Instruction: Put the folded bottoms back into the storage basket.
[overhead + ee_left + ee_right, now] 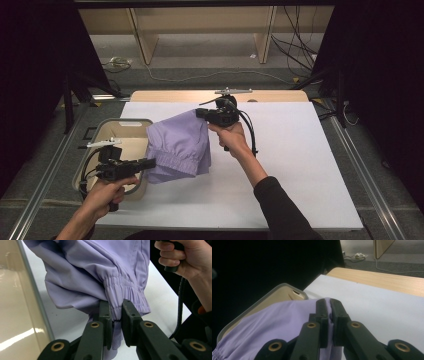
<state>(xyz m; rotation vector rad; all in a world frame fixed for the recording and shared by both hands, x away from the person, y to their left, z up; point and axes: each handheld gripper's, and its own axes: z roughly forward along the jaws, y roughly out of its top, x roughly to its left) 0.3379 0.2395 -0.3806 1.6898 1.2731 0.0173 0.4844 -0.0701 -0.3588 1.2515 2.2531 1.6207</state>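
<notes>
So at this point I had the lilac garment point(181, 145) hanging between both grippers, lifted off the white table cover point(300, 170). The right gripper point(202, 114) was up high and farther back, jaws pinched tight on one corner of the cloth. The left gripper point(150, 162) sat lower and nearer to me, jaws clamped on the elasticated hem point(125, 290), with a strip of it poking down between them in the left gripper view.

The thing that mattered: the cloth's long axis ran on a diagonal from the far-right high grip down to the near-left low grip, and the beige bin point(107, 131) was directly left of it, its rim just beside the fabric's left edge. My left hand point(107, 192) was the nearer one to the bin, so I figured any drop would swing leftward.

Material-wise it looked thin, smooth, slightly silky woven stuff, gathered into tight ruffles at the elastic. The bin looked like hard glossy plastic with rounded corners.
</notes>
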